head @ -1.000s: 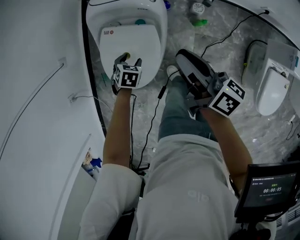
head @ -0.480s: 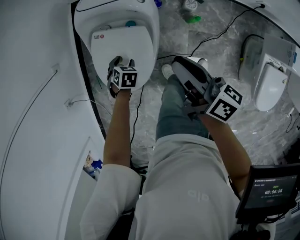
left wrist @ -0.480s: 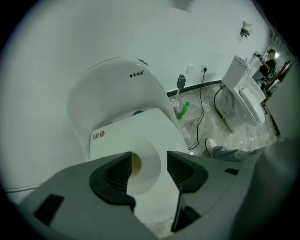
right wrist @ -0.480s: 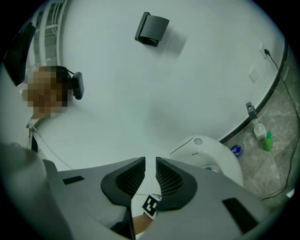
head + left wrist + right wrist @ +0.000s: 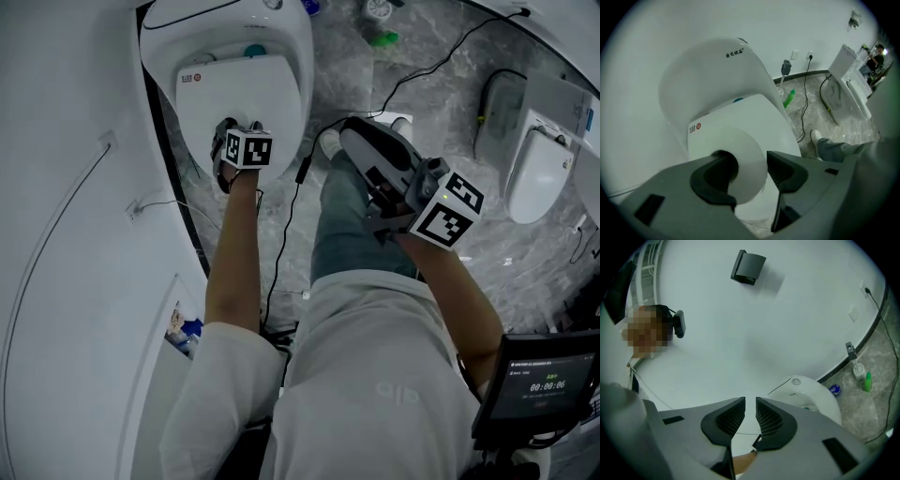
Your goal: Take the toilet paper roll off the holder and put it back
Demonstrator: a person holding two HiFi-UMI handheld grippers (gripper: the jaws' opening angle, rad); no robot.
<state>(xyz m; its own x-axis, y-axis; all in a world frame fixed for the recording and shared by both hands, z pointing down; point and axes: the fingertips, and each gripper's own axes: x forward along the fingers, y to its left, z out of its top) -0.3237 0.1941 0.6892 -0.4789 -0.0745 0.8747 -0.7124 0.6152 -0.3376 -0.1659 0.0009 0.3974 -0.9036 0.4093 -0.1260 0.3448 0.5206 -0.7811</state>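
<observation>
Toilet paper roll (image 5: 747, 154) pinched in left hand-held gripper (image 5: 752, 171), one jaw at core, other outside. Off holder, over closed toilet lid (image 5: 754, 112). Right hand-held gripper (image 5: 750, 420) empty, jaws nearly together, facing white wall w/ dark fitting (image 5: 749, 267), prob. the holder. Grey marble floor (image 5: 441, 84), cables (image 5: 281, 244).

place: bathroom — toilet (image 5: 239, 89) | second toilet (image 5: 542, 173) | marble floor (image 5: 450, 108)
</observation>
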